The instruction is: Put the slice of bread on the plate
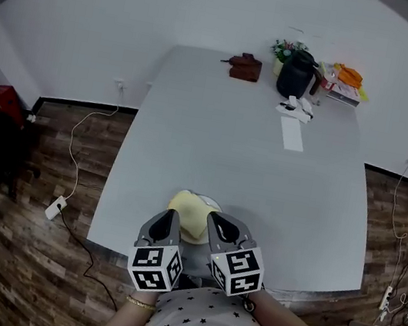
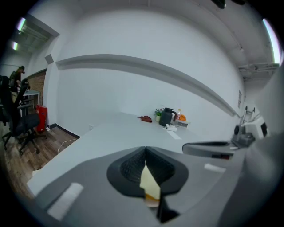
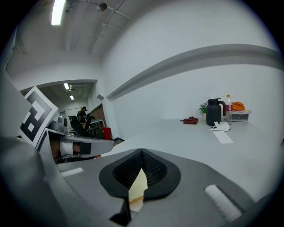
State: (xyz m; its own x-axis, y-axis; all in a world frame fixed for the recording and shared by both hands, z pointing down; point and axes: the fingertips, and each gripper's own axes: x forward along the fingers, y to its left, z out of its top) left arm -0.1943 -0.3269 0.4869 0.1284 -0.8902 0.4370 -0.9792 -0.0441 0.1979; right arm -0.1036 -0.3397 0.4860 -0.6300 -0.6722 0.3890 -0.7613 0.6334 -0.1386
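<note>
**Both claws on the bread**

The left claw (image 1: 169, 218) and the right claw (image 1: 218, 223) each pinched the pale yellow slice of bread (image 1: 188, 216) edge-on. The slice lay over the white round plate (image 1: 211, 202) near the grey table's (image 1: 249, 174) front edge. Whether it touched the plate could not be told.

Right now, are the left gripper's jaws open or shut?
Shut. The left gripper clamps the slice of bread; its jaws meet on the pale yellow slice, no gap.
</note>
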